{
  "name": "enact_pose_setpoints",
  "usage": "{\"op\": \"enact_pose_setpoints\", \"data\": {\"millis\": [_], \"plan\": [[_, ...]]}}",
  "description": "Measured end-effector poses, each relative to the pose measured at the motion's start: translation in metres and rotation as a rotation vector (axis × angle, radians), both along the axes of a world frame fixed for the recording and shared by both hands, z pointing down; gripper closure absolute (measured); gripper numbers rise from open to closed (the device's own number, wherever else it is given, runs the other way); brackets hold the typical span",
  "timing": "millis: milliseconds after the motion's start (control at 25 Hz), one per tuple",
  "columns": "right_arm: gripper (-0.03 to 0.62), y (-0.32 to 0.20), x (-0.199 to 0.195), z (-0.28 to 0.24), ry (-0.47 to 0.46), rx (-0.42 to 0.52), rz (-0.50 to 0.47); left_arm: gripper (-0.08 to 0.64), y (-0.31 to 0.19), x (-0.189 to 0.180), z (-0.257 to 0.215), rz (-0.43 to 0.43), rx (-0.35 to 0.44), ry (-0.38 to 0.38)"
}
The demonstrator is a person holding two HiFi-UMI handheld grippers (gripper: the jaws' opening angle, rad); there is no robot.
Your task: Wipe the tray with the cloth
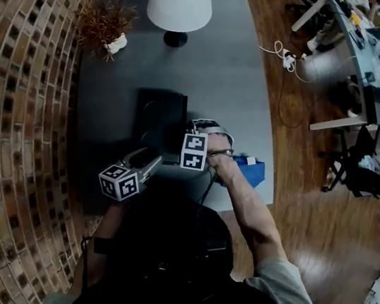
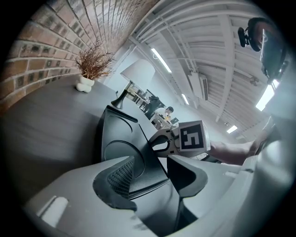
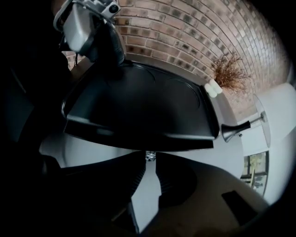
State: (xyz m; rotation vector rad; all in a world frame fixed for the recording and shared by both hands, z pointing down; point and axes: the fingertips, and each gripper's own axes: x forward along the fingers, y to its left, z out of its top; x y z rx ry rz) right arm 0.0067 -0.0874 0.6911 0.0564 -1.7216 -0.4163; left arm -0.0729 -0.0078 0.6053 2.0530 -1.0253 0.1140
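The black tray (image 1: pixel 158 118) lies on the grey table (image 1: pixel 224 74), close to its near edge. My left gripper (image 1: pixel 153 160) is at the tray's near rim. In the left gripper view the tray (image 2: pixel 118 139) runs between the jaws of my left gripper (image 2: pixel 155 178), whose ribbed pad (image 2: pixel 121 178) presses on it. My right gripper (image 1: pixel 179 154) is at the tray's right rim. In the right gripper view its jaws (image 3: pixel 149 159) meet at the lower edge of the tray (image 3: pixel 138 106). The blue cloth (image 1: pixel 251 172) lies on the table, right of my right hand, and neither gripper touches it.
A white lamp (image 1: pixel 179 3) and a dried plant in a white pot (image 1: pixel 106 23) stand at the table's far end. A brick wall (image 1: pixel 9 119) runs along the left. Wooden floor, a cable, desks and chairs lie to the right.
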Motion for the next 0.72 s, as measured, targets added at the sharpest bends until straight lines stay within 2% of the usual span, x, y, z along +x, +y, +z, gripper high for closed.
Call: {"op": "enact_pose_setpoints", "data": {"millis": [200, 280, 480, 640, 720], "plan": [[0.522, -0.011, 0.080, 0.006, 0.102, 0.035, 0.054, 0.368, -0.001, -0.004, 0.001, -0.011, -0.007, 0.007], [0.522, -0.014, 0.101, 0.007, 0.091, 0.030, 0.074, 0.374, -0.002, -0.005, 0.000, -0.015, -0.009, 0.008], [0.521, -0.020, 0.102, 0.010, 0.062, 0.078, 0.097, 0.377, -0.001, -0.002, 0.002, -0.001, -0.009, -0.008], [0.483, -0.029, 0.118, 0.009, 0.057, 0.103, 0.182, 0.377, 0.005, 0.003, 0.004, 0.028, 0.002, -0.064], [0.483, -0.034, 0.132, -0.012, 0.026, 0.139, 0.238, 0.377, 0.006, 0.005, 0.004, 0.031, 0.002, -0.067]]}}
